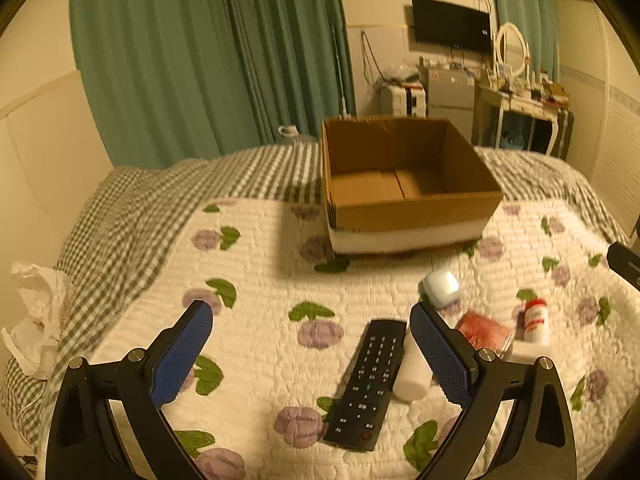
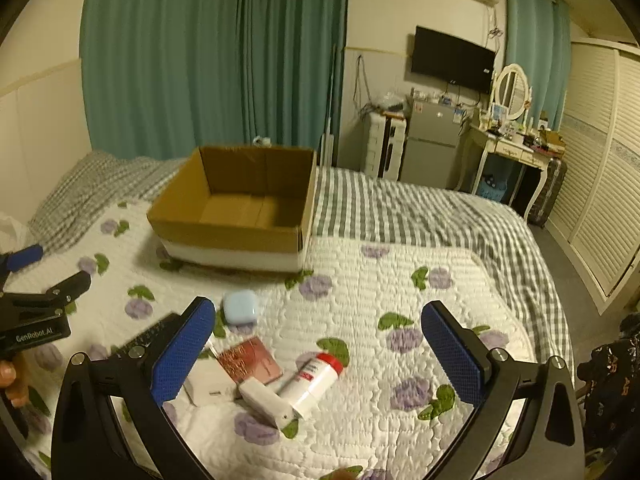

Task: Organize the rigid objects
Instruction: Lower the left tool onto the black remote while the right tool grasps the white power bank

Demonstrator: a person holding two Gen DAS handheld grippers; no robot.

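An empty cardboard box [image 1: 416,216] [image 2: 224,232] stands on the bed's floral quilt. My left gripper [image 1: 312,320] is open above a black remote [image 1: 368,384], with a white bottle [image 1: 412,372] beside its right finger. A pale blue earbud case [image 1: 440,288] [image 2: 240,306], a red packet [image 1: 484,330] [image 2: 250,360] and a red-capped white bottle [image 1: 536,320] [image 2: 316,380] lie nearby. My right gripper [image 2: 318,316] is open above the red-capped bottle, a white charger block [image 2: 208,384] and a small white tube [image 2: 266,402].
Grey checked bedding [image 2: 420,212] covers the far bed. A crumpled white bag [image 1: 36,320] lies at the left edge. Green curtains [image 1: 208,56], a wall TV [image 2: 452,60], a fridge [image 2: 432,144] and a dressing table [image 2: 508,148] stand beyond.
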